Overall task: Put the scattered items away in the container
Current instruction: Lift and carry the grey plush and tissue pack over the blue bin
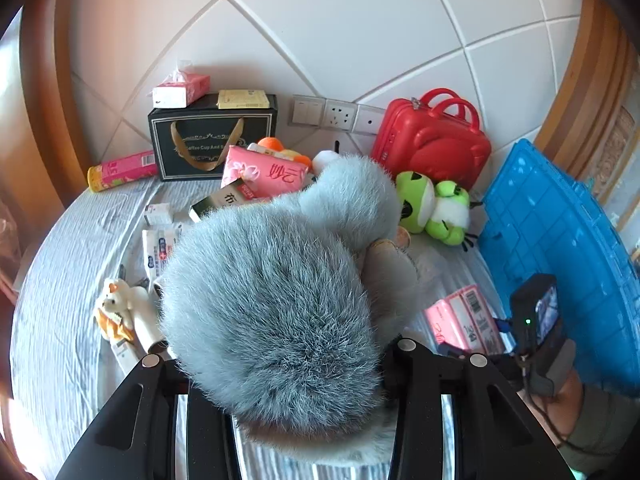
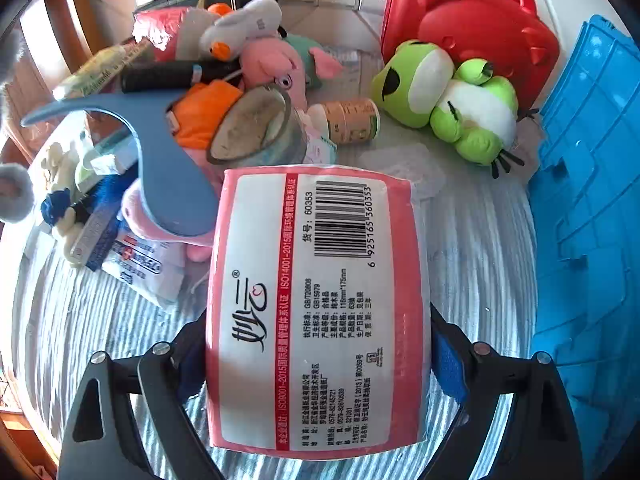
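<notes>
Left wrist view alone showed my left gripper [image 1: 276, 364] clenched on grey furry plush [image 1: 272, 300], raised over striped bedsheet [image 1: 72, 248]; pile behind mostly hidden by fur. Right wrist view alone showed my right gripper [image 2: 318, 344] grasping pink tissue pack [image 2: 316, 312], barcode label up, beside blue container [image 2: 588, 200]; also blue hanger [image 2: 168, 168], tape roll [image 2: 256, 124]. Frog plush [image 2: 440, 92] against red case [image 2: 472, 20].

Left wrist view: looks steeply down along the left tongs [image 1: 304, 364], very near a grey fur toy [image 1: 276, 304] filling the centre. Right wrist view: looks steeply down along the right tongs [image 2: 320, 344], close on a pink tissue pack [image 2: 320, 308]. Both views share, beyond the tongs, the green frog toy [image 1: 436, 208] [image 2: 444, 100], red case [image 1: 432, 140] [image 2: 468, 24] and blue crate [image 1: 560, 260] [image 2: 588, 208].
</notes>
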{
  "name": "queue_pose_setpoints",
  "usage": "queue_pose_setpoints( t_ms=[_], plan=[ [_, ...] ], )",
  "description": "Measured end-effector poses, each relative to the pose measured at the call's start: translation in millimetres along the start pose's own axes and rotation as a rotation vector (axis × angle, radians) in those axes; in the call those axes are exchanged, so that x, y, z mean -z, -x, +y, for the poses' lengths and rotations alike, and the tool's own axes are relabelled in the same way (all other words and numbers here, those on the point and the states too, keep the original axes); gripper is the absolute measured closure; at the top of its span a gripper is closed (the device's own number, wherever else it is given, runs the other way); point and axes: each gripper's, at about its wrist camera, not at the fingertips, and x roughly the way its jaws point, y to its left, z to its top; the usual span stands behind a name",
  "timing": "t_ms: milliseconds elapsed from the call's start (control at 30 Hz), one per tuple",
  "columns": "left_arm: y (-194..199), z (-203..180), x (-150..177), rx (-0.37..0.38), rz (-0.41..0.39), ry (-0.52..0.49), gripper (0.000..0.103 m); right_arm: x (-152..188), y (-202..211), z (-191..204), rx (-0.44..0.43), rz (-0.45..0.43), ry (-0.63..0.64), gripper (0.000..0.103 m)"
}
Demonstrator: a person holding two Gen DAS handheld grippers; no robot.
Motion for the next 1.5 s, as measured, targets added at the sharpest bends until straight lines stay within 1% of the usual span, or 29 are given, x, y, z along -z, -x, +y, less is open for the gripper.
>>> queue_pose_setpoints(
  t_ms=[267,400,667,867,1133,1500],
  plan=[
    [37.5,-16.4,-2.3,0.030,-0.065,-0.029,0.064,-7.4,94.8,18.6,-0.051,-0.124,-0.009,0.013],
    [56.7,-29.0,0.5,0.046,-0.096,-0.042,0.064,-6.7,139.5,19.5,-0.070,-0.189,0.000,0.013],
    [90.1,-56.3,2.2,0.063,-0.143,-0.058,0.064,10.8,206.7,5.2,-0.096,-0.291,0.000,0.013],
    [113.9,-82.1,1.8,0.041,-0.185,-0.051,0.064,27.4,242.1,-12.5,-0.131,-0.343,0.004,0.013],
    [133.0,-115.8,1.4,-0.003,-0.199,-0.042,0.064,39.0,280.1,-37.2,-0.153,-0.413,0.034,0.013],
    [149.0,-170.3,-9.1,-0.009,-0.252,-0.053,0.064,44.2,317.2,-85.6,-0.169,-0.479,0.045,0.013]
  ],
)
